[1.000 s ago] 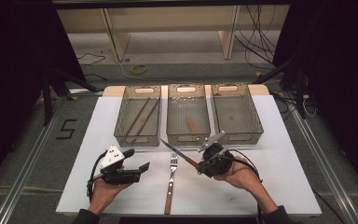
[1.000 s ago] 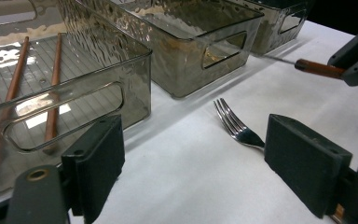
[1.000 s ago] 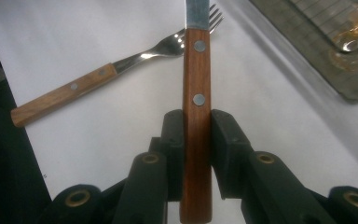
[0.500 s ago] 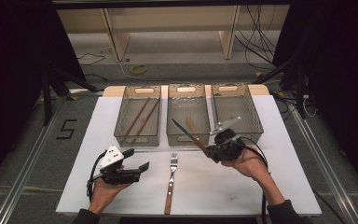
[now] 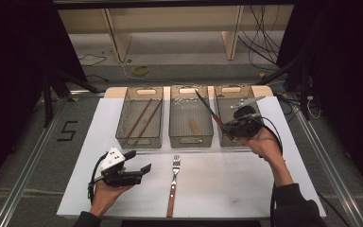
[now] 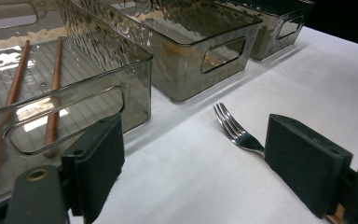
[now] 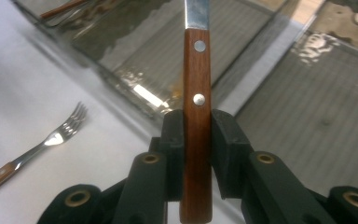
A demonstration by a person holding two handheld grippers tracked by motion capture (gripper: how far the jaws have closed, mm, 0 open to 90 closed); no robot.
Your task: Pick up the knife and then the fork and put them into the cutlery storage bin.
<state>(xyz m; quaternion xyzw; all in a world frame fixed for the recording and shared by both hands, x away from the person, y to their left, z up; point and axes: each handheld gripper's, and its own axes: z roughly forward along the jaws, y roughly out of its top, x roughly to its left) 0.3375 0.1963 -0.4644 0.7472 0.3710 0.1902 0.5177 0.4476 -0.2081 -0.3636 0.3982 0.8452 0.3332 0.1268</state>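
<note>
White bench, three bins ahead. My right gripper (image 7: pixel 196 135) jaws clamp the knife (image 7: pixel 197 93) on its wooden handle: stiff, light, slick blade. Left gripper (image 6: pixel 193 163) jaws apart.

The knife (image 5: pixel 212 116) in my right gripper (image 5: pixel 231 128) has a brown wooden handle with two metal rivets and a steel blade. My pads clamp the handle. Right of centre in the high view, it slants up-left over the middle bin (image 5: pixel 191 138).
</note>
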